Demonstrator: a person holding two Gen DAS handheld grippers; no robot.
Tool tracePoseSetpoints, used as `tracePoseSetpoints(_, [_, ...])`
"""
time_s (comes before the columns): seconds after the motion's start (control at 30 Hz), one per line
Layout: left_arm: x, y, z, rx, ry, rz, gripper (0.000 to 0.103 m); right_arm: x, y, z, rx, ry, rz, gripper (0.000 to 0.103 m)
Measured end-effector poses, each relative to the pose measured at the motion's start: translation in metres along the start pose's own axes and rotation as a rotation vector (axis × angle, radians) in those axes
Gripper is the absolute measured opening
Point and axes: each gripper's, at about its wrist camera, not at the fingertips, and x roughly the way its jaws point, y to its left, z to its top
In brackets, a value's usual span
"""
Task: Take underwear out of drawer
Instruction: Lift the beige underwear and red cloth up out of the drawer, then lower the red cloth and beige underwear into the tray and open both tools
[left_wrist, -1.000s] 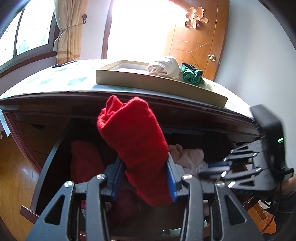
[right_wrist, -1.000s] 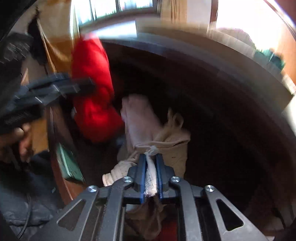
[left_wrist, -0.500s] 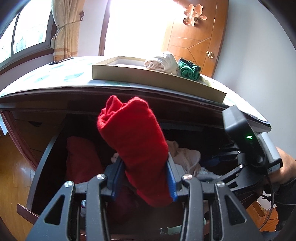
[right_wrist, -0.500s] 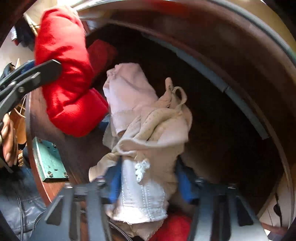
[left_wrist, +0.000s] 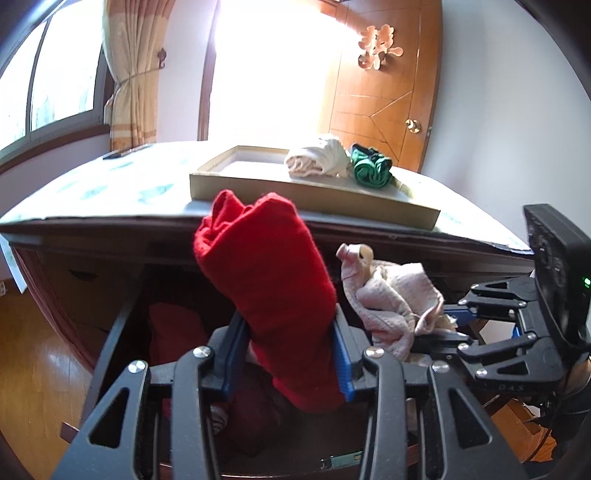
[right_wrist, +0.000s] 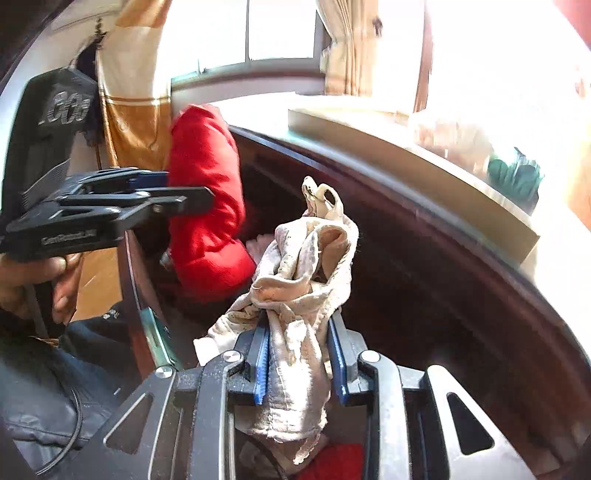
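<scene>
While the left gripper (left_wrist: 286, 354) stays clamped on a red roll (left_wrist: 266, 295) above the drawer (left_wrist: 110, 332), the right gripper's (right_wrist: 297, 360) jaws close on beige underwear (right_wrist: 303, 266) lifted beside it, probably bound next for the worktop tray (left_wrist: 314, 194).

- Red roll (left_wrist: 269, 295): soft, fuzzy matt knit cloth.
- Pink garment (right_wrist: 306, 280): thin, crinkled, waffle-textured cloth.
- Grippers' frames: matt black plastic with shiny metal screws; ribbed blue pads (right_wrist: 261, 365).
- Drawer (left_wrist: 110, 332): dark glossy wood.
- Tray (left_wrist: 314, 194) at 12 o'clock: matt cardboard.
- Door (left_wrist: 384, 92): polished orange wood.
</scene>
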Motion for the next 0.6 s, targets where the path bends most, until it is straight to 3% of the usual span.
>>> tracePoseSetpoints(0.33, [-0.016, -0.005, 0.017, 0.045, -0.059, 0.021, 0.04, -0.033, 0.015, 0.017, -0.023, -0.197, -0.025, 0.03])
tracePoseSetpoints(0.6, [-0.024, -0.007, 0.037, 0.069, -0.09, 0.004, 0.04, -0.043, 0.007, 0.039, 0.006, -0.261, -0.009, 0.03])
